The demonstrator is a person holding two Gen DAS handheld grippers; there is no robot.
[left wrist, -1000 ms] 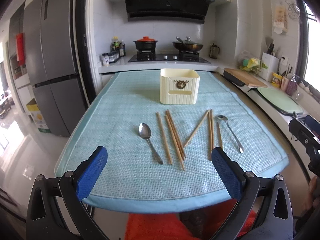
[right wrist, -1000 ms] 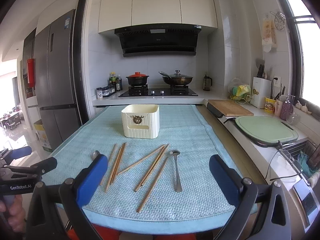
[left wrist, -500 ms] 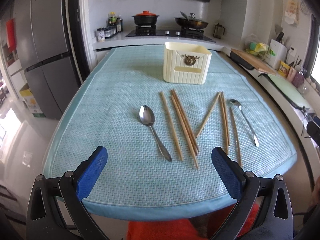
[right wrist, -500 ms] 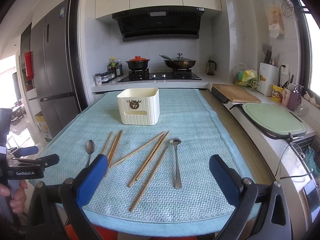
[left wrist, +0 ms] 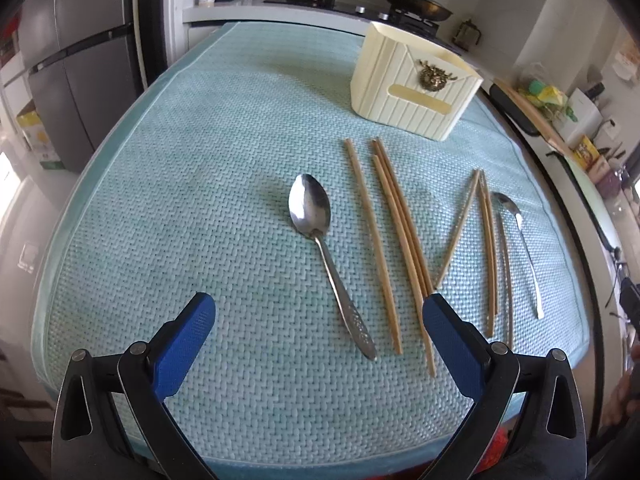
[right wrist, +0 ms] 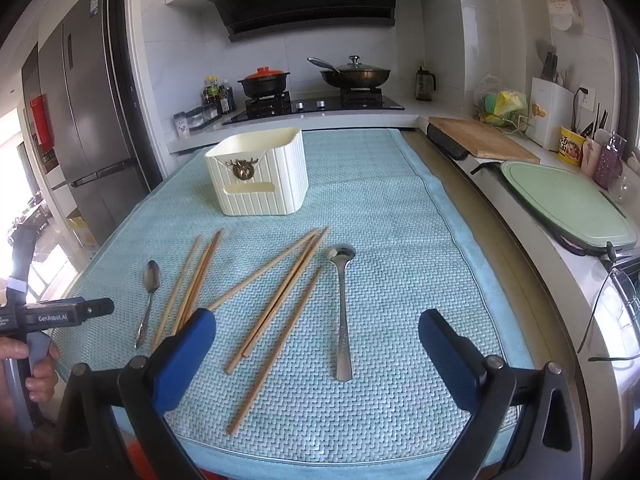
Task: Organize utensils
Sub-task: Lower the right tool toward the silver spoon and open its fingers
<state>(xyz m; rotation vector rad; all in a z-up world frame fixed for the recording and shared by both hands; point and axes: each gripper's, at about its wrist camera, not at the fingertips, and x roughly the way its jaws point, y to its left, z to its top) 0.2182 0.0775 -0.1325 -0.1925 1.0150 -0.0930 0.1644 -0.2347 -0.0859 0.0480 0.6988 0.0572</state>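
Left gripper (left wrist: 318, 322) has dropped closer over the teaspoon (left wrist: 320, 240) on the teal mat (left wrist: 200, 160), jaws wide open, empty. Right gripper (right wrist: 316, 334) also open, above the chopsticks (right wrist: 276, 304); the cream holder (right wrist: 260, 172) is unfilled, so likely a first pick.

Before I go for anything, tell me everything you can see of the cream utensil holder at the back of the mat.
The cream utensil holder is a boxy, open-topped container with rounded corners and vertical ribbing; it looks like plastic. Its front carries a bronze-coloured deer-head emblem above a smooth horizontal recess. It stands upright on the blue woven mat, beyond the chopsticks and spoons. Nothing pokes above its rim, though its inside is hidden. Nothing touches it except the mat.
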